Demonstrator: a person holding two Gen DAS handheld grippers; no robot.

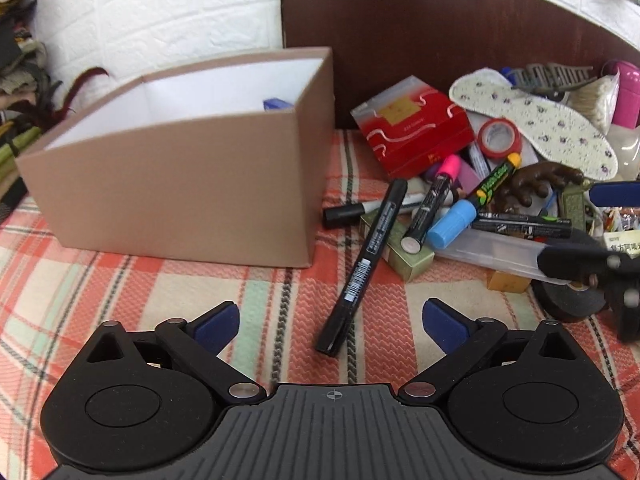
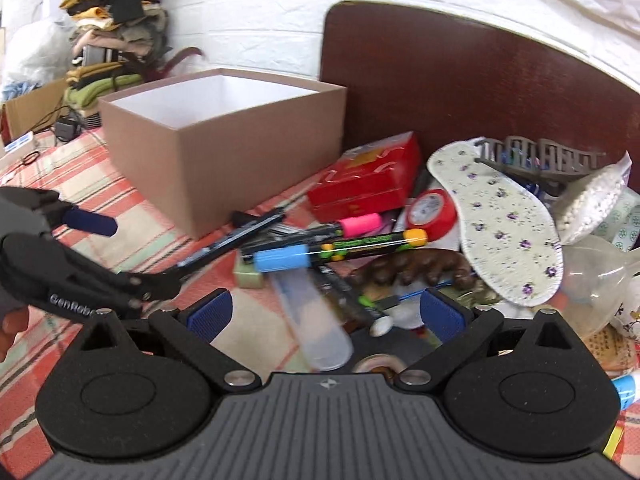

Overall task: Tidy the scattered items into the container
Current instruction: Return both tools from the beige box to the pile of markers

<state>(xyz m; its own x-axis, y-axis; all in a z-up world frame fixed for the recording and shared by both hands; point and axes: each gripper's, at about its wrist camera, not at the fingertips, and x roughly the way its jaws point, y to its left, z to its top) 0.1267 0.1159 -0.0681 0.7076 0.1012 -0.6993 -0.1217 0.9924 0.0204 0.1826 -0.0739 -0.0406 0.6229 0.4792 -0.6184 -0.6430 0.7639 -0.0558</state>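
A tan cardboard box (image 1: 180, 184) with a white inside stands on the plaid cloth; a blue item (image 1: 276, 103) shows inside it. The box also shows in the right wrist view (image 2: 240, 160). My left gripper (image 1: 330, 320) is open and empty, low over the cloth, with a black marker (image 1: 364, 268) lying just ahead between its fingers. My right gripper (image 2: 326, 312) is open and empty over a clear plastic tube (image 2: 316, 320) and a black marker (image 2: 352, 300). The pile holds a pink-capped marker (image 1: 432, 200), a blue-capped marker (image 1: 476, 204) and a red box (image 1: 416, 128).
The pile also has a red tape roll (image 1: 500, 136), a flowered insole (image 1: 536, 120), a brown wooden massager (image 1: 540, 184), a black tape roll (image 1: 568, 296) and a small green box (image 1: 400, 252). A dark wooden headboard (image 1: 440, 20) stands behind. Folded clothes (image 2: 108, 40) are stacked at far left.
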